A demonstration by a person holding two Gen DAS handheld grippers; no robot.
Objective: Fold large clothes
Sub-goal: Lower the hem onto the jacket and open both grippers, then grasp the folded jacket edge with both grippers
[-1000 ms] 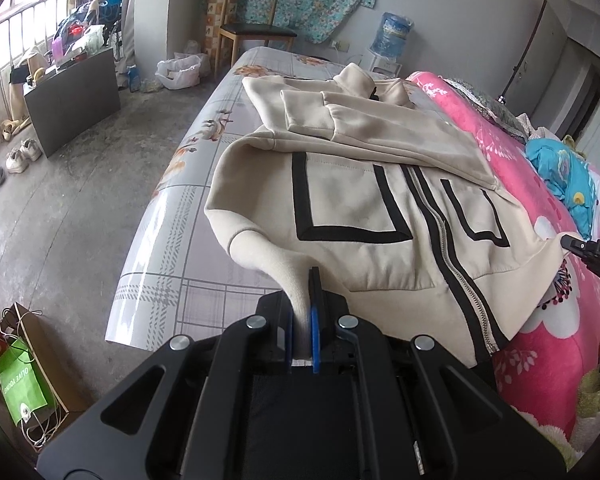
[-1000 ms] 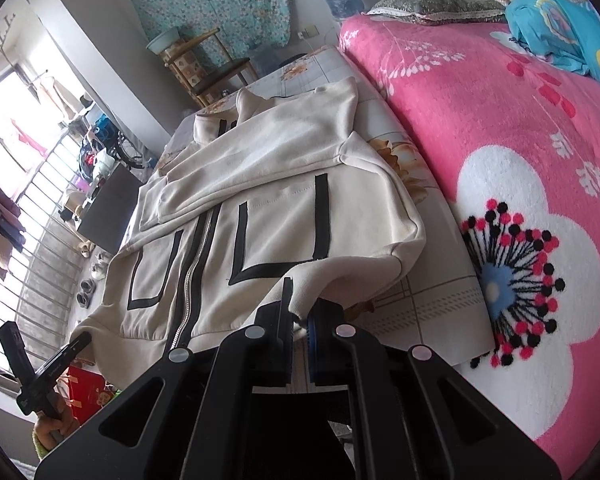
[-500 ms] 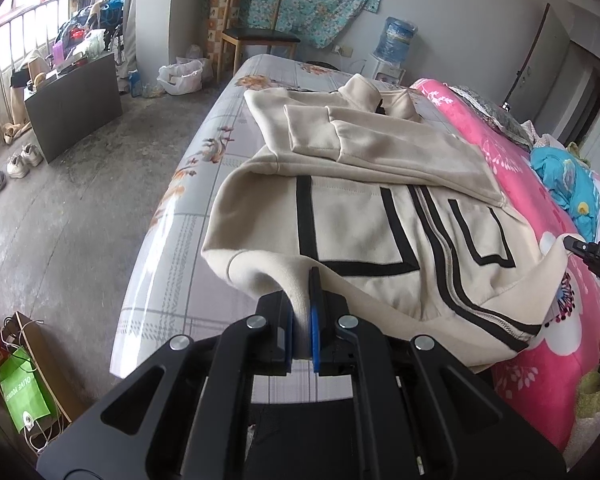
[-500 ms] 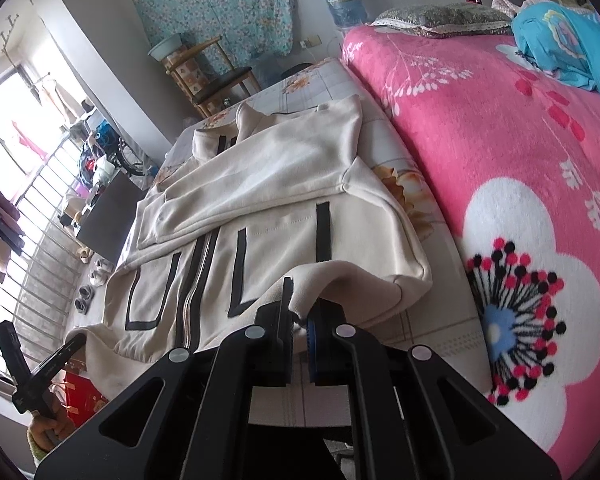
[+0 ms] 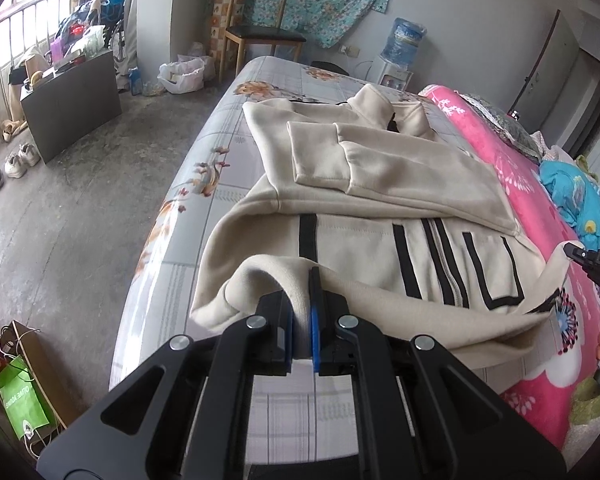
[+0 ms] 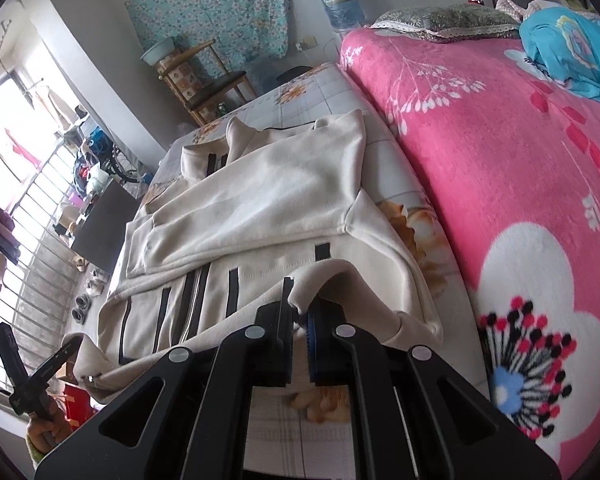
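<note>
A cream zip-up jacket (image 5: 380, 184) with black stripes lies on the bed, both sleeves folded across its chest. It also shows in the right wrist view (image 6: 260, 208). My left gripper (image 5: 302, 312) is shut on the jacket's bottom hem at its left corner and holds it lifted over the lower body. My right gripper (image 6: 299, 320) is shut on the hem at the other corner, also raised. The hem hangs taut between the two grippers. The right gripper shows in the left wrist view (image 5: 592, 264), and the left gripper in the right wrist view (image 6: 32, 372).
The jacket rests on a grey floral sheet (image 5: 204, 160). A pink flowered blanket (image 6: 500, 160) covers the bed beside it, with a blue bundle (image 6: 572, 48) and a pillow (image 6: 440, 20). A wooden chair (image 5: 264, 36), water bottle (image 5: 404, 40), dark cabinet (image 5: 72, 100) and green bag (image 5: 20, 396) stand around.
Both grippers have carried the bottom hem up and forward over the jacket's lower body, towards the collar. The striped front panel is now partly covered by the lifted hem.
</note>
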